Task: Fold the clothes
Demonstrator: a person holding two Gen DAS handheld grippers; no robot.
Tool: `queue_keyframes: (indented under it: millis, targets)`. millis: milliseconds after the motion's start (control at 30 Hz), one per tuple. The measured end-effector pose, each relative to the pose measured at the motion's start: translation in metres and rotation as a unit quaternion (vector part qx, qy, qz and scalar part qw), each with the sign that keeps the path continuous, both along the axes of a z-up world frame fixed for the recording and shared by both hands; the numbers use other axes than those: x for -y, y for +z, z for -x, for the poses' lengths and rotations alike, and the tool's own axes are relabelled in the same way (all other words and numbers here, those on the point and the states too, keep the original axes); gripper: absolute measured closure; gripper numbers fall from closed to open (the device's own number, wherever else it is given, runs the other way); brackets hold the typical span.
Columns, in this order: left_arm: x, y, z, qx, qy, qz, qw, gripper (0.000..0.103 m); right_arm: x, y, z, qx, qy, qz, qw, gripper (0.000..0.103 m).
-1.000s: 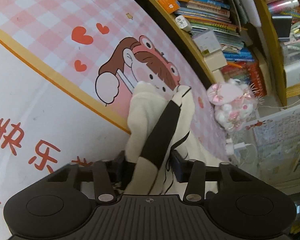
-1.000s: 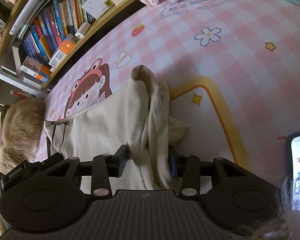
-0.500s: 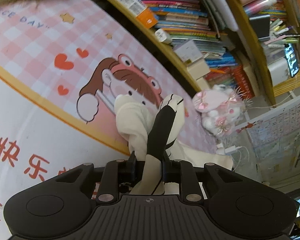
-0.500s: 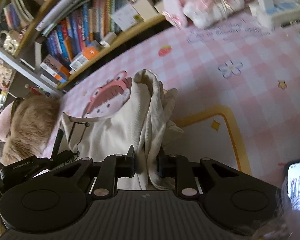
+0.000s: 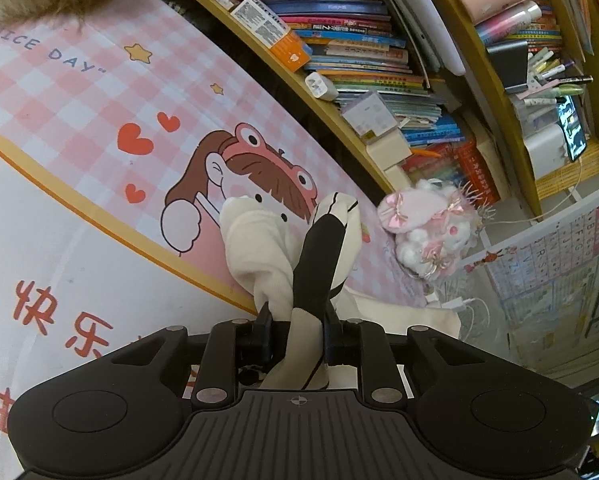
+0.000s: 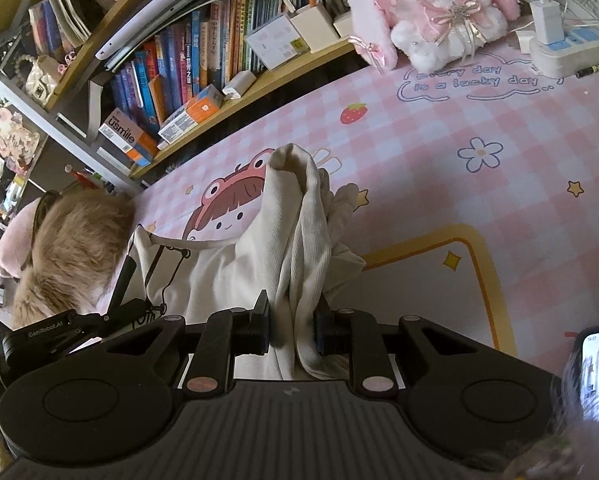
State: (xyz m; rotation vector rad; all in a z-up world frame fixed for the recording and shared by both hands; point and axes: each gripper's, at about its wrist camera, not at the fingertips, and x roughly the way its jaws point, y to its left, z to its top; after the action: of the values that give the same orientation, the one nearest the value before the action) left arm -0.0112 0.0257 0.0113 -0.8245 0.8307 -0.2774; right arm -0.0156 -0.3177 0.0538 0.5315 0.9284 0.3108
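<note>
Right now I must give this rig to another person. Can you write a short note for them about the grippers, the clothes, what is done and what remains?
Left gripper: shut on a bunched part of the cream garment with the black strip.
Right gripper: shut on a gathered ribbed part of the same garment.
Garment: hangs between both grippers over the pink checked mat; the rest is crumpled on the mat.
Done: both grips taken.
Left: no neat fold is visible; spread, fold and lay it flat.

Both tongs (image 5: 298,334) (image 6: 292,330) are black — ribbed housings, round side discs, silver screws, blue-edged pads.
</note>
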Motion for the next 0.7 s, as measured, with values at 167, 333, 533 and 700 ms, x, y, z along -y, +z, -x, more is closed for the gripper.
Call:
queue_keyframes:
  millis: [167, 333, 533, 700]
  targets:
    - [-0.007, 0.0, 0.001, -0.001, 0.0, 0.003, 1.0, 0.083, -0.008, 0.001, 0.001, -0.002, 0.001, 0.002, 1.0, 0.085]
    - [-0.015, 0.0, -0.002, 0.001, -0.004, 0.007, 1.0, 0.083, -0.016, 0.002, 0.0, -0.002, -0.001, 0.005, 1.0, 0.085]
    - [-0.025, 0.0, -0.007, 0.004, -0.01, 0.017, 0.9998, 0.082, -0.026, 0.002, -0.002, -0.004, -0.006, 0.009, 1.0, 0.085]
    - [-0.031, 0.0, -0.013, 0.006, -0.012, 0.019, 0.9997, 0.083, -0.033, 0.003, -0.007, -0.006, -0.007, 0.014, 1.0, 0.085]
